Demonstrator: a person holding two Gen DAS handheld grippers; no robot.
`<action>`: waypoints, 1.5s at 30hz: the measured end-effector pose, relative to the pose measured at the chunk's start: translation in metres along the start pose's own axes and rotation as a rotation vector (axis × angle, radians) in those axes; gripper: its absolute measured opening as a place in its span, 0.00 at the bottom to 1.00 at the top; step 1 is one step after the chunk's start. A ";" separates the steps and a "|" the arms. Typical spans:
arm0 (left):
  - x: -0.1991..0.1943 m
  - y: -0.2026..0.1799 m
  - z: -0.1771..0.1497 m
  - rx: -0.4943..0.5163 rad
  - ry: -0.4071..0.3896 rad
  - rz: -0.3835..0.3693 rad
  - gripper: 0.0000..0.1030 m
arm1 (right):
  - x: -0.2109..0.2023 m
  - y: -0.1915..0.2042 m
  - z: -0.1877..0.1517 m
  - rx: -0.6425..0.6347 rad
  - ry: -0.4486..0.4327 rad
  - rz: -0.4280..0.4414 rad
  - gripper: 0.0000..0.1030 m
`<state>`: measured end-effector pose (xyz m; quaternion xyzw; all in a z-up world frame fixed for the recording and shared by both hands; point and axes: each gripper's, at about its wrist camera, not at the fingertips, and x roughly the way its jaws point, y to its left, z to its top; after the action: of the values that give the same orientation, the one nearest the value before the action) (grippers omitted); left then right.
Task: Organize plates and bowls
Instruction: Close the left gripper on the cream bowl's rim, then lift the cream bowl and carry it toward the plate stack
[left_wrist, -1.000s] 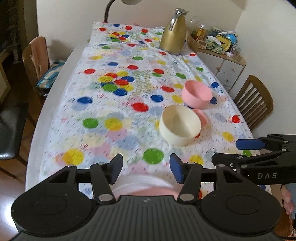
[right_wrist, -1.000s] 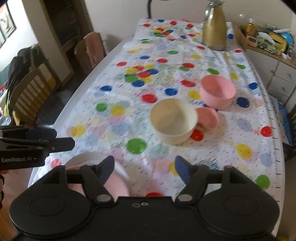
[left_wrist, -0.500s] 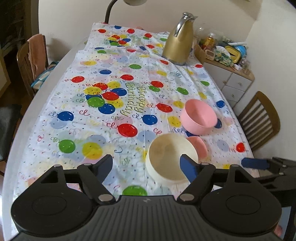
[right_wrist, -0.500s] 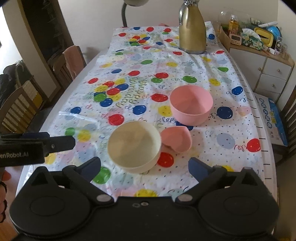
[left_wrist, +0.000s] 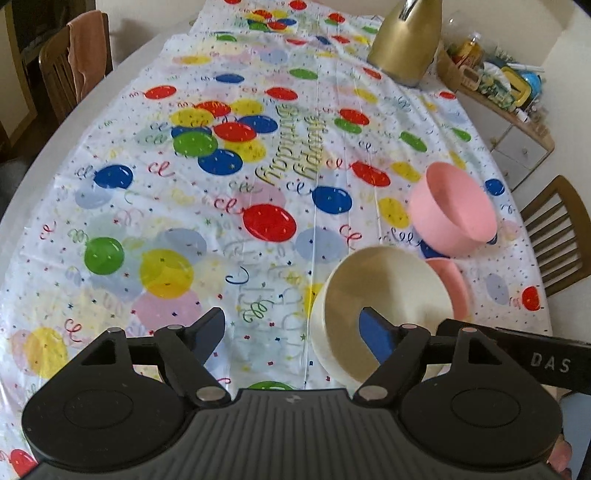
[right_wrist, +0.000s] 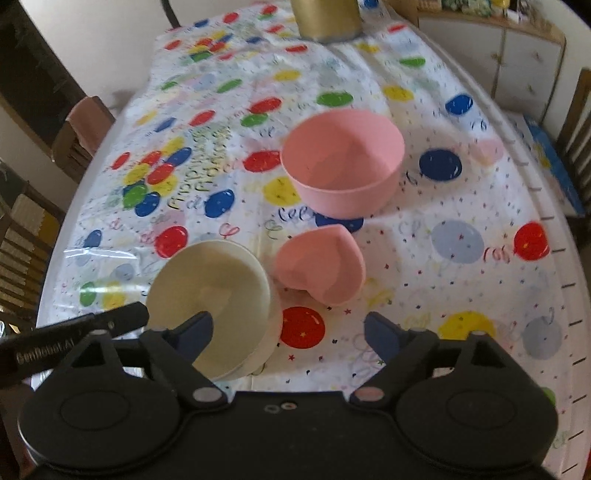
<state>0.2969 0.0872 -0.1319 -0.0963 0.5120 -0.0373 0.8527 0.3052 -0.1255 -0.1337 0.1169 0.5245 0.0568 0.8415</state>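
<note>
A cream bowl (left_wrist: 384, 295) stands on the balloon-print tablecloth, with a small pink heart-shaped dish (left_wrist: 452, 284) touching its right side and a larger pink bowl (left_wrist: 456, 210) just beyond. My left gripper (left_wrist: 291, 332) is open, its right finger over the cream bowl's inside and its left finger outside the rim. In the right wrist view the cream bowl (right_wrist: 210, 291) is at lower left, the heart dish (right_wrist: 321, 266) in the middle, the pink bowl (right_wrist: 343, 162) behind. My right gripper (right_wrist: 288, 336) is open and empty, just in front of the heart dish.
A gold thermos jug (left_wrist: 406, 40) stands at the far end of the table. A cluttered wooden cabinet (left_wrist: 517, 122) and a chair (left_wrist: 557, 229) are on the right. Another chair (left_wrist: 74, 62) with a pink cloth is on the left.
Both grippers have moved forward over the table toward the bowls. The left gripper now straddles the cream bowl's near rim. The right gripper has closed in on the heart dish.
</note>
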 end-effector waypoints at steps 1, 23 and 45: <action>0.003 -0.002 -0.001 0.001 0.003 0.000 0.77 | 0.003 0.001 0.000 -0.005 0.003 -0.003 0.79; 0.019 -0.017 -0.009 -0.036 0.035 0.000 0.17 | 0.019 0.023 -0.006 -0.058 0.029 -0.033 0.10; -0.036 -0.052 -0.043 0.103 0.046 -0.061 0.13 | -0.043 0.011 -0.049 -0.014 -0.014 -0.057 0.10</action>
<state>0.2439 0.0367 -0.1096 -0.0671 0.5256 -0.0916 0.8431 0.2422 -0.1172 -0.1143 0.0962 0.5215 0.0357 0.8471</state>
